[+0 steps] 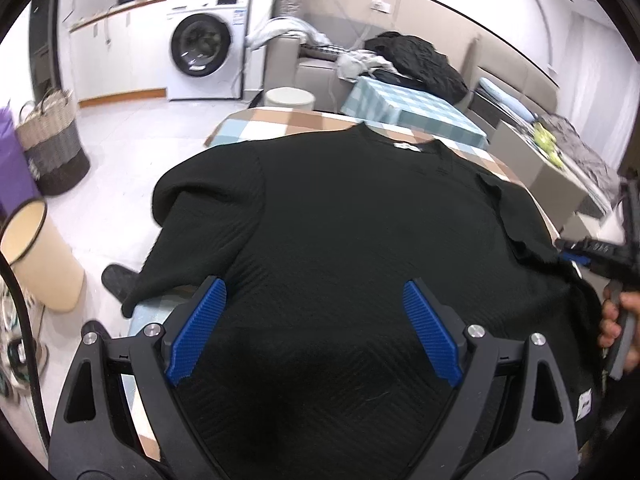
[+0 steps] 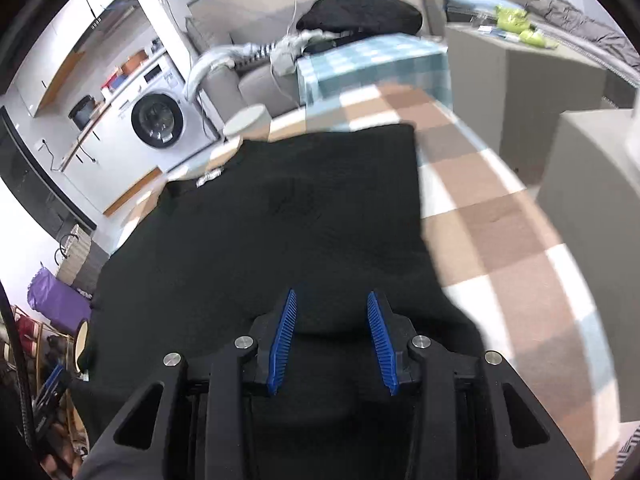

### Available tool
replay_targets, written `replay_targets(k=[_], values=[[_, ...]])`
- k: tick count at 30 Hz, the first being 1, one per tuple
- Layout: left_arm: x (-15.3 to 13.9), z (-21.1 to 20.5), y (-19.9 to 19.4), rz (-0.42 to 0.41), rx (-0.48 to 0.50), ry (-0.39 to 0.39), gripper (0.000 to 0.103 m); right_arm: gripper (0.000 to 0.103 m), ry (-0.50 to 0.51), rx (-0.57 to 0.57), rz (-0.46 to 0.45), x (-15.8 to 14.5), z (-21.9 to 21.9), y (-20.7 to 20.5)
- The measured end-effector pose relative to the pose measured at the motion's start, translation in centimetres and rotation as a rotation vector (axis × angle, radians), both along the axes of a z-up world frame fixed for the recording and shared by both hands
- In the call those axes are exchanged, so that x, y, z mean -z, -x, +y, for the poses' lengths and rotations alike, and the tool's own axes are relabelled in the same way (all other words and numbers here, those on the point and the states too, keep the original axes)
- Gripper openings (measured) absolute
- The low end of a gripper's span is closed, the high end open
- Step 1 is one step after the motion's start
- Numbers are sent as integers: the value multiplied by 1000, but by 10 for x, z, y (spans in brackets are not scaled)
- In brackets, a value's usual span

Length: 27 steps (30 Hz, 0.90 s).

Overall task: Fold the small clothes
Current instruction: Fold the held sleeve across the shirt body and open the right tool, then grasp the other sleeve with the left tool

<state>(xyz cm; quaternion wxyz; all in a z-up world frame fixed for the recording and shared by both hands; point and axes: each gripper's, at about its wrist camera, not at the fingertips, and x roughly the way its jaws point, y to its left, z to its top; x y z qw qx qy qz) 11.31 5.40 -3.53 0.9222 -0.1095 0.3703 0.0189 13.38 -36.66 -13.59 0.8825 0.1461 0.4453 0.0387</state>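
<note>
A black textured top (image 1: 352, 220) lies spread on a checked tablecloth (image 1: 280, 120), its collar with a white label (image 1: 408, 146) at the far side. One sleeve hangs off the table's left edge. My left gripper (image 1: 316, 292) is open wide just above the near hem, nothing between its blue pads (image 1: 198, 328). In the right wrist view the top (image 2: 288, 208) has its right part folded over, giving a straight edge. My right gripper (image 2: 332, 300) hovers over the near right part, jaws partly open, empty. It also shows at the right edge of the left wrist view (image 1: 596, 252).
The checked tablecloth (image 2: 500, 220) is bare to the right of the top. Beyond stand a white stool (image 1: 290, 98), a washing machine (image 1: 204, 46), a sofa with dark clothes (image 1: 416, 60) and a second checked table (image 1: 412, 108). A woven basket (image 1: 52, 144) and a cream bin (image 1: 36, 252) stand on the floor left.
</note>
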Motion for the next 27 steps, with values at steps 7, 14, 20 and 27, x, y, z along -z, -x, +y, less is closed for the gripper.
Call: replay_targets(k=[7,14,20,27], values=[[5,44,12,13,-122,29,90,37,97,-31,90,28,14,-12],[18,90,13,39,-216,146,90,41,12,6,58,13,-4,13],[43,139,12,75,-286,436,88,44,-21,-27,-2,-1,9,35],[78,187,26,95,-400,676,83,46,-23,-49,9,5,21,42]])
